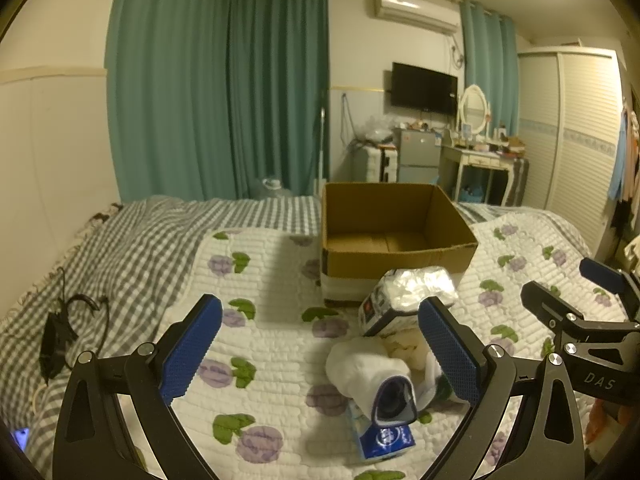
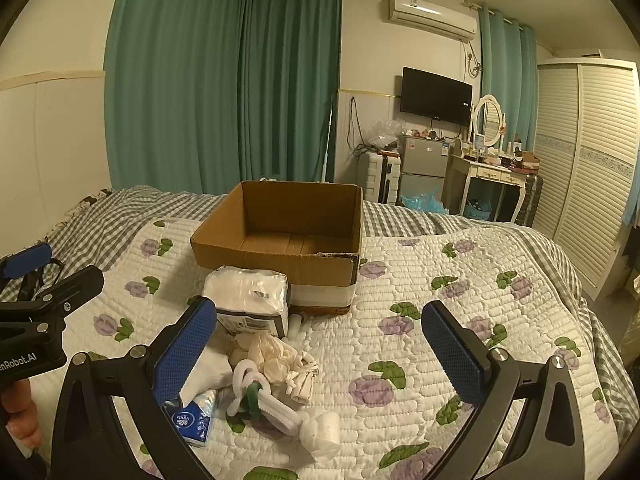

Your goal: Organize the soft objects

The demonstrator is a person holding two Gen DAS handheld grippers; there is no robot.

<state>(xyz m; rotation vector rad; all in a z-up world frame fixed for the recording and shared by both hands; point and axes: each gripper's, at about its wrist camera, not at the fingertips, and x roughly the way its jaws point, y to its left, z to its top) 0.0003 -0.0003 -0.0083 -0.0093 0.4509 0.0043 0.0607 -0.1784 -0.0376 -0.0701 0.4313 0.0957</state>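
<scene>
Blue-padded, the left gripper [image 1: 320, 344] hangs spread wide and empty over the floral quilt [image 1: 276, 280], its right pad partly hiding the heap of soft things: a rolled white sock [image 1: 360, 364] lying on a blue tissue pack [image 1: 384, 440], with a plastic-wrapped white bundle [image 1: 416, 292] behind. Just beyond the bundle stands the open cardboard box [image 2: 280, 236], nothing visible inside. Further right, the right gripper [image 2: 320, 340] is likewise released, the cream crumpled cloth [image 2: 276, 356] and white plush rope toy [image 2: 276, 404] between its fingers, wardrobe [image 2: 592, 160] behind.
</scene>
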